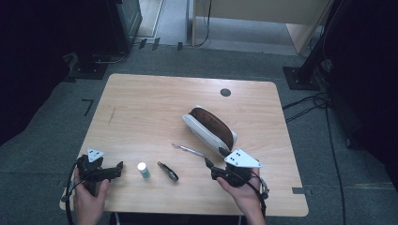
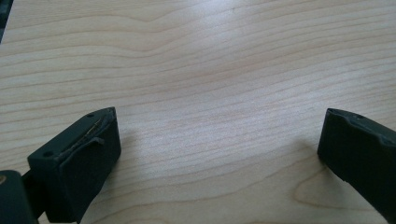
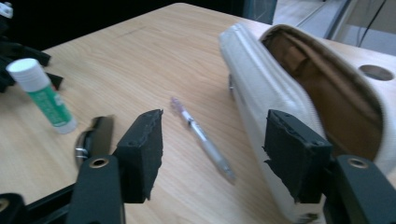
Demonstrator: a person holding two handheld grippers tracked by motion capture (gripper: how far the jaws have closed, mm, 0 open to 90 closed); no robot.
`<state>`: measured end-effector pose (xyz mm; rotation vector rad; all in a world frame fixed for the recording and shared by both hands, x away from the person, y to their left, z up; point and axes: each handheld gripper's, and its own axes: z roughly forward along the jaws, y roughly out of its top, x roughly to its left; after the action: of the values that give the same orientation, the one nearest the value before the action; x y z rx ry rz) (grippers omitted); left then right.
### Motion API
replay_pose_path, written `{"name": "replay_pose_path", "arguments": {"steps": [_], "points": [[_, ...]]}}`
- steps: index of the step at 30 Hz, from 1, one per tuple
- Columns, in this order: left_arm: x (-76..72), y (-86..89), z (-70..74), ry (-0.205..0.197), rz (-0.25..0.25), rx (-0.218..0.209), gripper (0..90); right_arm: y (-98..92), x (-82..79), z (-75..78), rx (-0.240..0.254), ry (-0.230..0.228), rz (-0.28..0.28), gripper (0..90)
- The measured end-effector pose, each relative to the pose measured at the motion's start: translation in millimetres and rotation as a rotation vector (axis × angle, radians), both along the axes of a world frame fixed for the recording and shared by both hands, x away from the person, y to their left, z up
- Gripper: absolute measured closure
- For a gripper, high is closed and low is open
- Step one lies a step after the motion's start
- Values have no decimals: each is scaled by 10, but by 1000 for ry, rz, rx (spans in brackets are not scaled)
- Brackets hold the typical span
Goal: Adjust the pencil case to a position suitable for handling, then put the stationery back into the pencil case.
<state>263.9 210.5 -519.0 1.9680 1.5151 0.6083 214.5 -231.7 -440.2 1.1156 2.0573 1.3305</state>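
Note:
An open white pencil case [image 1: 210,126] [image 3: 261,79] with a brown lining lies right of the table's middle. A clear pen [image 1: 188,150] [image 3: 203,140] lies just in front of it. Further left lie a small dark clip-like object [image 1: 168,171] [image 3: 93,137] and a green glue stick [image 1: 143,170] [image 3: 42,95] with a white cap. My right gripper [image 1: 210,168] [image 3: 214,126] is open just above the table, near the pen's end, holding nothing. My left gripper [image 1: 117,169] [image 2: 219,126] is wide open over bare wood near the front left corner.
The wooden table [image 1: 155,103] has a round cable hole [image 1: 225,92] [image 3: 376,72] near its back edge. Grey carpet surrounds it, with dark stands and cables on the floor to the right and back left.

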Motion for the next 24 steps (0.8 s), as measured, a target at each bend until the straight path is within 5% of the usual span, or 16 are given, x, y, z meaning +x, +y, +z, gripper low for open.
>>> {"name": "replay_pose_path", "arguments": {"steps": [24], "points": [[0, 0, 0, 0, 0, 0, 0, 419, -106, -222, 61, 60, 68, 450]]}}
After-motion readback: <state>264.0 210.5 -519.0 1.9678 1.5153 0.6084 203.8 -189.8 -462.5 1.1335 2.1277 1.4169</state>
